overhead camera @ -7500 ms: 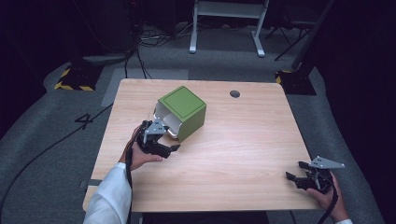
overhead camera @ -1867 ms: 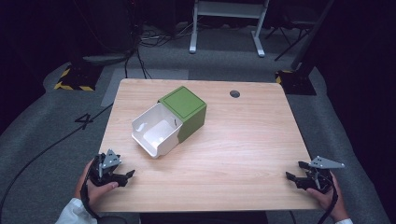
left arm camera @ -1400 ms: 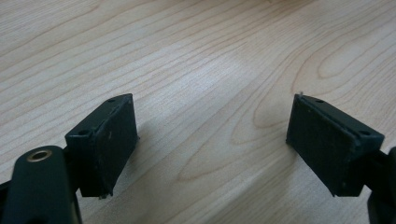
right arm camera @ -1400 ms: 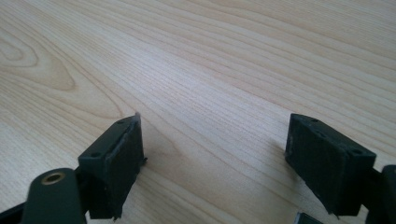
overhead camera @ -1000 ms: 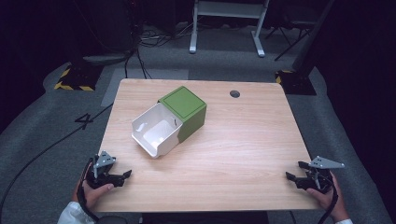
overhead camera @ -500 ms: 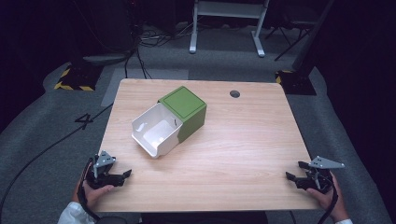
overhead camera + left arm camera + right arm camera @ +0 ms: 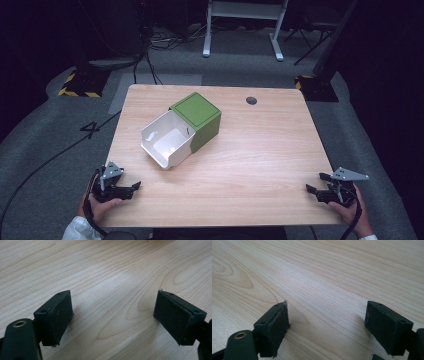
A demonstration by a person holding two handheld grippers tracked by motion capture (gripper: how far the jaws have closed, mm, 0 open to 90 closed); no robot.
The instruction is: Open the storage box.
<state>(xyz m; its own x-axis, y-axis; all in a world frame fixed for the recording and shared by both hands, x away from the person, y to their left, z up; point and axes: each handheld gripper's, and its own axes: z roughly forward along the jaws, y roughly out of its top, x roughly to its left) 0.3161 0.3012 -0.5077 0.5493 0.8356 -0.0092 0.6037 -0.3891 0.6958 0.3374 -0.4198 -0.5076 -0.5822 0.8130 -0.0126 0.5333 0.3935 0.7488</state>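
A green box point(image 7: 199, 118) with a white drawer point(image 7: 166, 140) pulled out toward the near left lies on the wooden table point(image 7: 260, 150), left of centre. The drawer looks empty. My left gripper point(image 7: 135, 186) rests at the table's near left corner, well short of the drawer, held by a hand. Its jaws stand wide apart over bare wood in the left gripper view point(image 7: 112, 315). At the near right corner my right gripper point(image 7: 312, 189) rests in the other hand. It is open too, with only table grain between its pads point(image 7: 325, 322).
A small dark round hole point(image 7: 251, 100) sits near the table's far edge. Beyond the table lie grey carpet, cables, a white frame's legs point(image 7: 240, 30) and a yellow-black striped block point(image 7: 80, 85).
Seven seconds ago my left gripper was at the box with the drawer barely out. The drawer has since come out and the left gripper has withdrawn to the near left corner. Nothing has moved in the last second.
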